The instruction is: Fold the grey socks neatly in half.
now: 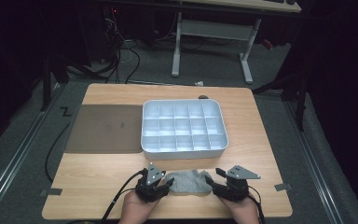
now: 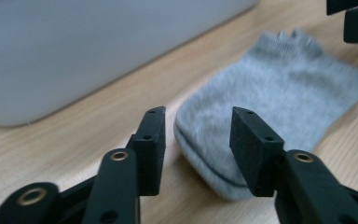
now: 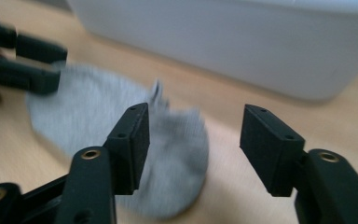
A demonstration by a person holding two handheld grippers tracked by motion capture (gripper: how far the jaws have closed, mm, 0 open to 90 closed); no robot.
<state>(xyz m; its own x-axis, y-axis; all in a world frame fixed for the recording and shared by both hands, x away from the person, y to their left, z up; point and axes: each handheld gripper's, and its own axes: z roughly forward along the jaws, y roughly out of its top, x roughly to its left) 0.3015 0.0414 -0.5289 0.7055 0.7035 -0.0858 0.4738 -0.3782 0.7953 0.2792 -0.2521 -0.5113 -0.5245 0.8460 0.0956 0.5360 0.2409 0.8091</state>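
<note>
A small grey sock (image 1: 186, 182) lies flat on the wooden table near its front edge, between my two grippers. My left gripper (image 1: 166, 185) stands at the sock's left end. In the left gripper view its jaws (image 2: 198, 135) are apart, with the sock's (image 2: 279, 88) rounded end on the table between them and no pad pressing it. My right gripper (image 1: 210, 181) is at the sock's right end. In the right gripper view its jaws (image 3: 193, 140) are also apart; the sock (image 3: 88, 112) reaches just past the left jaw, untouched.
A white tray (image 1: 184, 152) divided into several empty compartments stands just behind the sock, mid-table. A dark mat (image 1: 102, 128) lies to its left. The table's front edge (image 1: 168, 217) runs close under both hands. A desk frame stands on the floor beyond.
</note>
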